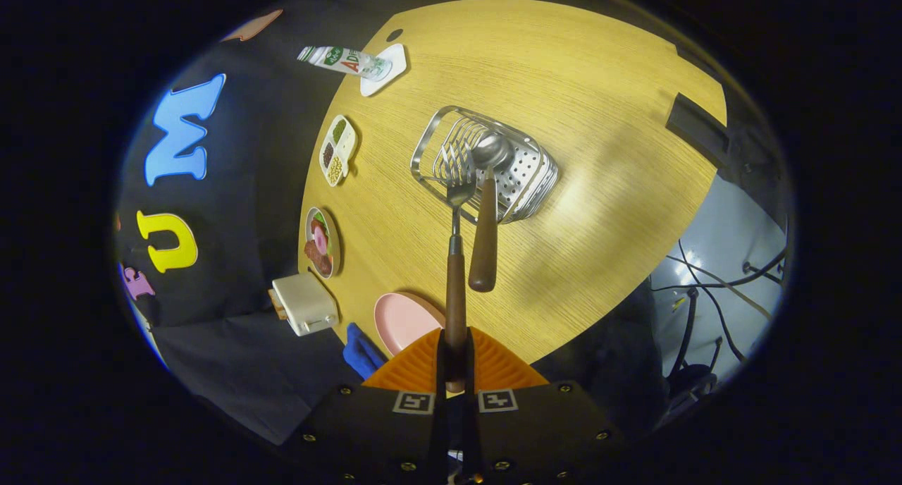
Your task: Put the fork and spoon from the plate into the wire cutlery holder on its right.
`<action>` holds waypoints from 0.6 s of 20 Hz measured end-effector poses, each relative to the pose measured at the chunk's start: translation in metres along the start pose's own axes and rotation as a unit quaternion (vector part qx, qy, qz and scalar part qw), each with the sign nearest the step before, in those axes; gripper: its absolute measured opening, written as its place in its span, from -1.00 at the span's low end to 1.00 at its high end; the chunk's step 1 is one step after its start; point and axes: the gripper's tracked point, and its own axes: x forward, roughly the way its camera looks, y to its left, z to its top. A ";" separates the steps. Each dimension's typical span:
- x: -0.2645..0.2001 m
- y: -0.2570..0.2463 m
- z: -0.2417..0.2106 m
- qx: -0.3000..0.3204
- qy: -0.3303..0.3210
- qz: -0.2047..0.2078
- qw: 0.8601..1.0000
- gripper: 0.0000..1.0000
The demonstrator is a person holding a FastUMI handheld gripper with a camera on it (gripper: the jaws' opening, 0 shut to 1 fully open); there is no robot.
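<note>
While our gripper point(455, 361) hangs above the wooden table point(599, 118), we have its two fingers pressed together on the brown wooden handle of the fork point(455, 280), with hardly any gap between them. We hold the fork pointing away from us, its tines reaching the near rim of the wire cutlery holder point(486, 164). The spoon point(486, 217) already stands in that holder, bowl down inside the wire frame, its brown handle leaning back toward us just beside the fork (whether the two touch, we cannot tell). The pink plate point(405, 319) sits just ahead of our fingers, to their left, bare on the part we see. Beside it we see a small white toaster point(304, 303).
</note>
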 end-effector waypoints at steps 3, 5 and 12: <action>-0.007 0.005 0.006 0.013 -0.009 0.008 1.000 -0.69; -0.010 0.013 0.007 0.020 -0.015 0.020 1.000 -0.66; -0.016 0.023 0.006 -0.009 -0.026 0.021 0.999 -0.26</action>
